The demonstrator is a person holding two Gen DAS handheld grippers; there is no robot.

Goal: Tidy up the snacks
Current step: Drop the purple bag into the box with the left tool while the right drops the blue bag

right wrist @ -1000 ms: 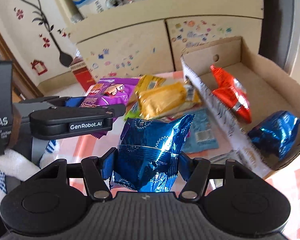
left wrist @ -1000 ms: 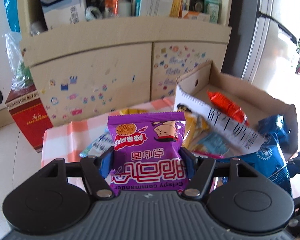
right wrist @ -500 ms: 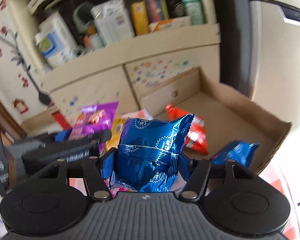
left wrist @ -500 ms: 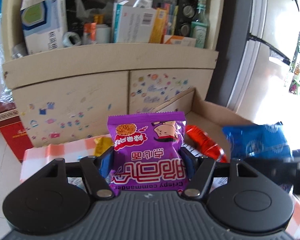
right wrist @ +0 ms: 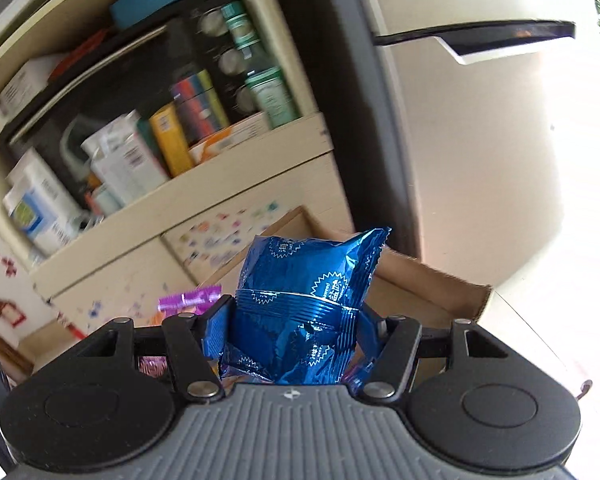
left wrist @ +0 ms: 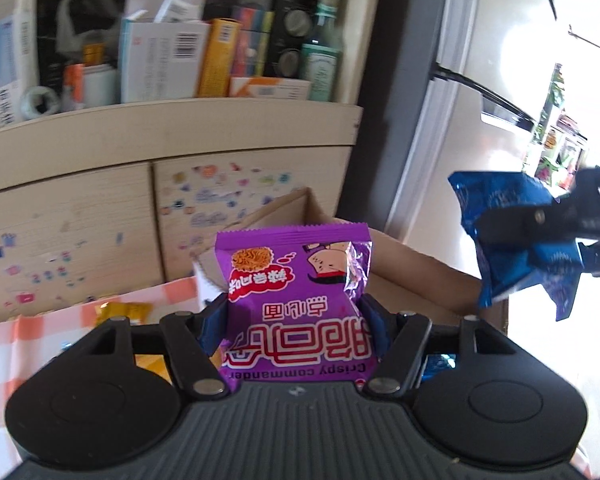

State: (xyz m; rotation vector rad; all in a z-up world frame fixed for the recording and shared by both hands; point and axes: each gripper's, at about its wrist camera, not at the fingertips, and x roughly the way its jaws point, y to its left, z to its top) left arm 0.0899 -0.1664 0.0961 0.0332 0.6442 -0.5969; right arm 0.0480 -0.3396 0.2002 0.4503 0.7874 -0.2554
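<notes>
My left gripper (left wrist: 294,320) is shut on a purple snack packet (left wrist: 296,300) and holds it up in front of the open cardboard box (left wrist: 412,276). My right gripper (right wrist: 296,328) is shut on a blue foil snack packet (right wrist: 304,304), raised above the same box (right wrist: 420,292). In the left wrist view the right gripper and its blue packet (left wrist: 516,240) hang at the right, higher than the box. A corner of the purple packet (right wrist: 190,300) shows at the left in the right wrist view. The inside of the box is mostly hidden.
A cream cabinet (left wrist: 160,160) with stickered doors stands behind, its shelf crowded with boxes and bottles (left wrist: 320,52). A checked orange tablecloth (left wrist: 28,332) with a yellow snack (left wrist: 124,312) lies left. A pale fridge door (right wrist: 480,140) is at the right.
Both grippers have risen and tilted upward with their packets. The box and the snacks on the table have dropped low in both views, and the right gripper now sits higher beside the left.
</notes>
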